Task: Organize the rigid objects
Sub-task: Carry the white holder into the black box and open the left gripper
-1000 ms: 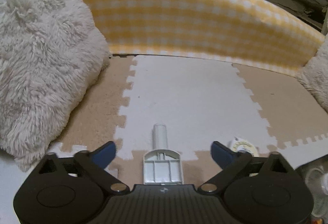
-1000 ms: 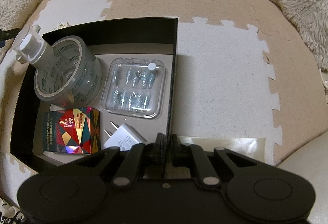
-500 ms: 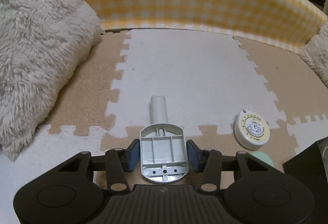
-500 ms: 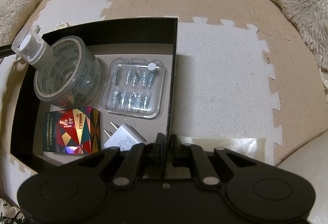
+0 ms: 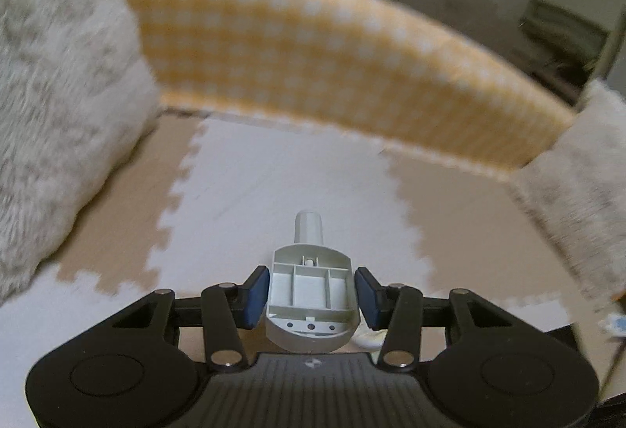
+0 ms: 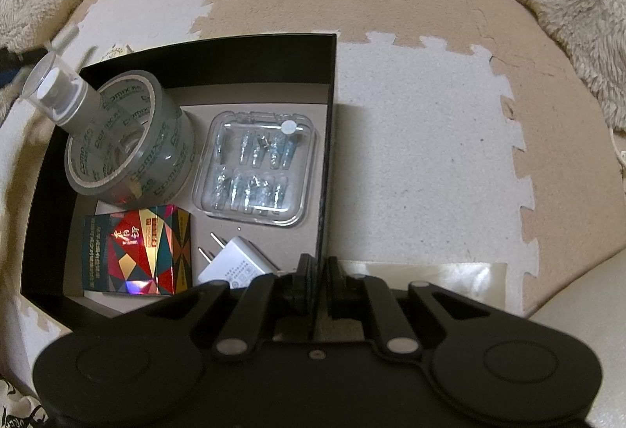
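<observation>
My left gripper [image 5: 312, 293] is shut on a grey plastic part with a tube end [image 5: 311, 295] and holds it lifted above the foam mat; the view is blurred. My right gripper [image 6: 316, 281] is shut on the near right wall of the black box [image 6: 328, 138]. Inside the box are a clear tape roll [image 6: 131, 150] with a capped bottle [image 6: 56, 93] standing in it, a clear case of small parts [image 6: 256, 168], a colourful carton [image 6: 137, 250] and a white plug adapter [image 6: 234, 265].
A yellow checked bolster [image 5: 313, 56] runs along the back, with fluffy cushions at the left [image 5: 58, 95] and the right [image 5: 579, 201]. The floor is a beige and white puzzle mat [image 6: 430, 138]. A shiny cream sheet [image 6: 430, 279] lies beside the box.
My left gripper closed on the grey part and lifted it, swinging right; the round tape measure left its view. My right gripper stayed put on the box wall.
</observation>
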